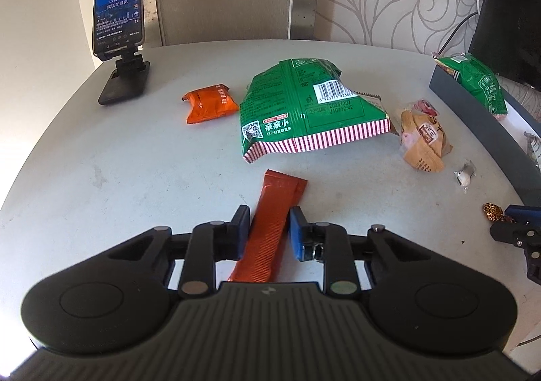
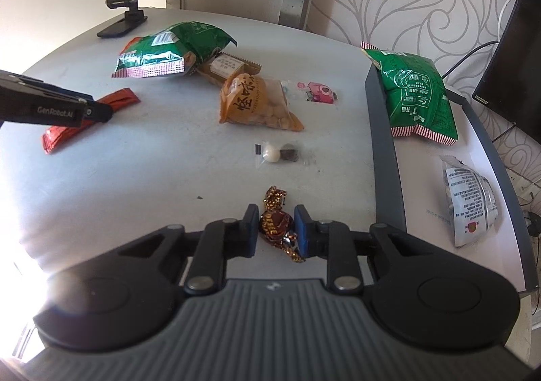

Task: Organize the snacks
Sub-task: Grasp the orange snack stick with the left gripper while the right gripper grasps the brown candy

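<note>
My left gripper (image 1: 269,229) is shut on a long red-orange snack stick (image 1: 270,229) that lies on the white table (image 1: 118,161); both also show in the right wrist view, the stick (image 2: 115,100) under the left gripper. My right gripper (image 2: 276,229) is shut on a brown-and-gold wrapped toffee (image 2: 275,223) at table level. A large green bag (image 1: 304,110), a small orange packet (image 1: 209,103) and a tan biscuit packet (image 1: 422,137) lie ahead. A grey tray (image 2: 383,144) at the right holds a green bag (image 2: 416,97) and a clear packet (image 2: 470,198).
A phone on a black stand (image 1: 120,29) is at the table's far left. An orange nut bag (image 2: 257,103), a pink-printed wrapper (image 2: 318,92) and a clear packet with a white and a dark ball (image 2: 280,153) lie mid-table. A dark monitor (image 2: 514,43) stands at the right.
</note>
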